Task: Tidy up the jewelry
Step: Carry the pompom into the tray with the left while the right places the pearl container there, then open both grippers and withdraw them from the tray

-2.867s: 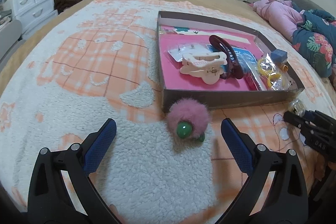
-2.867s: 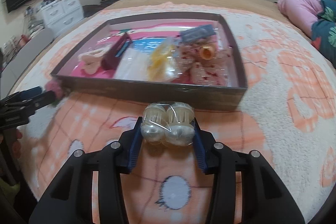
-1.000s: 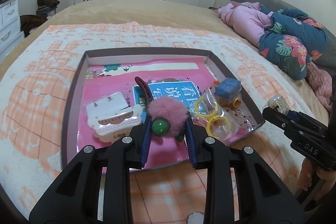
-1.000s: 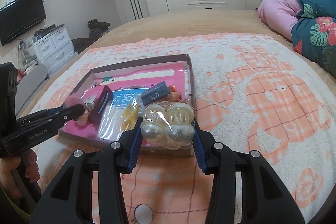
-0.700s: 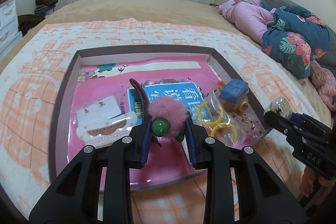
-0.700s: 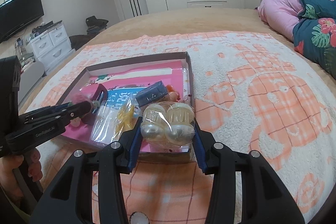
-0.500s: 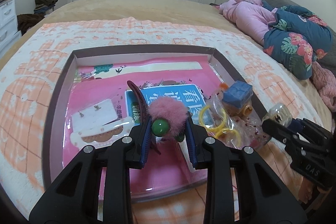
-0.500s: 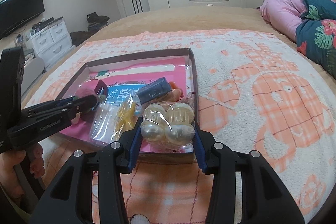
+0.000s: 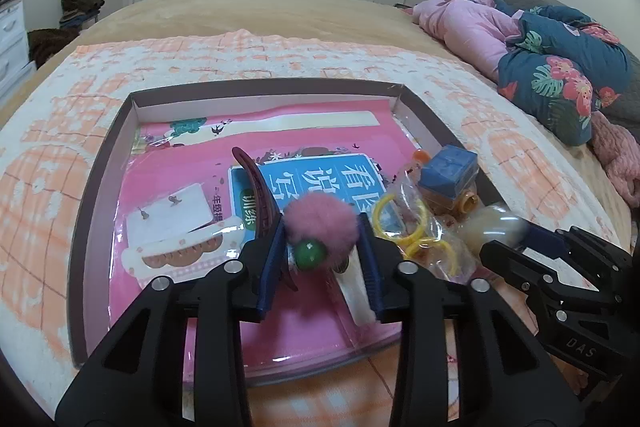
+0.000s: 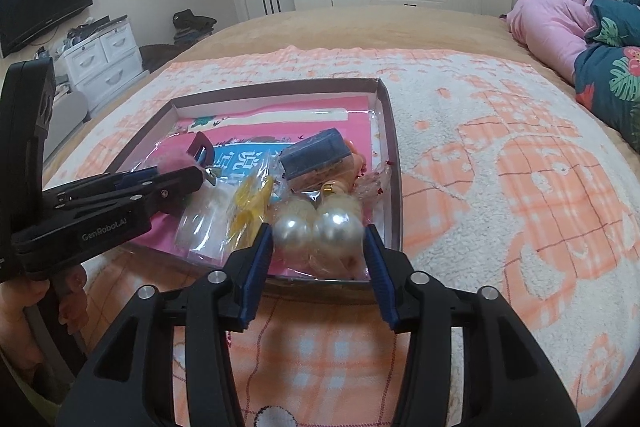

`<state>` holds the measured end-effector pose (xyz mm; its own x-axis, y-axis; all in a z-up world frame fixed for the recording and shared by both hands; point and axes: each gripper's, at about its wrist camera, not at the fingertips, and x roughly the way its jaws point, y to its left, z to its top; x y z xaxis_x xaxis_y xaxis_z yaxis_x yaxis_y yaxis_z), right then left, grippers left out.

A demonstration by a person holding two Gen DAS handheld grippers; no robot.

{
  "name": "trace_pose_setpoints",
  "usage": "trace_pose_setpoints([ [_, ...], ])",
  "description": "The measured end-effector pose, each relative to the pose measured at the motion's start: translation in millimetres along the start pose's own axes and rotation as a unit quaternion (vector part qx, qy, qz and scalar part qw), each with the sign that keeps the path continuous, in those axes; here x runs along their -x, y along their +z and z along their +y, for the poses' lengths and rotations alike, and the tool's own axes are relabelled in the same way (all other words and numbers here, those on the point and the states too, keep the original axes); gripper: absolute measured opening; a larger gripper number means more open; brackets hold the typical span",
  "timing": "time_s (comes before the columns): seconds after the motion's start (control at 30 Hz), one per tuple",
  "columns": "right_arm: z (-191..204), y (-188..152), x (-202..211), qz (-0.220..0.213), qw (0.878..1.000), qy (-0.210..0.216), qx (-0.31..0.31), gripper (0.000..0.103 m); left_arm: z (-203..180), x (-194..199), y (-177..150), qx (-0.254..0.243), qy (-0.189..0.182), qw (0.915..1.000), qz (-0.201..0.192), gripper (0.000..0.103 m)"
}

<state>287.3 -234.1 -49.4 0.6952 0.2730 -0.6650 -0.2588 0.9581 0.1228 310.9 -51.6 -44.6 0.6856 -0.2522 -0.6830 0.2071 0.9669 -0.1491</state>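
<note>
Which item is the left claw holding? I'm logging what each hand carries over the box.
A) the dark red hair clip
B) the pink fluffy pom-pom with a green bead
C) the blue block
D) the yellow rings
B: the left claw is shut on the pink pom-pom, above the box.

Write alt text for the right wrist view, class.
The right claw grips a clear packet of two large pearls over the near edge of a shallow box on a bed. The left claw holds a pink pom-pom above the box.
</note>
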Motion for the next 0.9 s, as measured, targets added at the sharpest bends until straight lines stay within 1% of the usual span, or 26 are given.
trace_pose_setpoints([
  [0.03,0,0,1,-0.001,1.000,-0.002,-0.001,0.054,0,1,0,0.000,0.000,1.0000,-0.001,0.034],
  [0.07,-1,0,3,-0.004,1.000,-0.003,-0.001,0.054,0,3,-1,0.000,0.000,1.0000,-0.002,0.039],
  [0.2,-2,-1,14,-0.017,1.000,-0.010,0.000,0.059,-2,15,-3,0.000,0.002,0.9999,-0.010,0.045],
  [0.27,-2,-3,21,-0.025,1.000,-0.012,-0.001,0.062,-3,21,-6,0.001,0.004,0.9999,-0.013,0.050],
  [0.33,-2,-5,30,-0.034,0.999,-0.014,-0.003,0.069,-4,27,-9,0.001,0.008,0.9998,-0.018,0.053],
  [0.53,0,-12,53,-0.064,0.998,-0.017,-0.010,0.082,-3,51,-18,0.008,0.019,0.9992,-0.034,0.064],
  [0.77,6,-16,73,-0.091,0.996,-0.004,-0.023,0.091,0,81,-35,0.013,0.034,0.9979,-0.054,0.077],
  [0.83,10,-19,79,-0.098,0.995,-0.007,-0.025,0.094,0,88,-40,0.013,0.039,0.9975,-0.057,0.084],
  [0.9,15,-24,86,-0.107,0.994,-0.007,-0.024,0.095,1,96,-45,0.009,0.040,0.9972,-0.062,0.087],
])
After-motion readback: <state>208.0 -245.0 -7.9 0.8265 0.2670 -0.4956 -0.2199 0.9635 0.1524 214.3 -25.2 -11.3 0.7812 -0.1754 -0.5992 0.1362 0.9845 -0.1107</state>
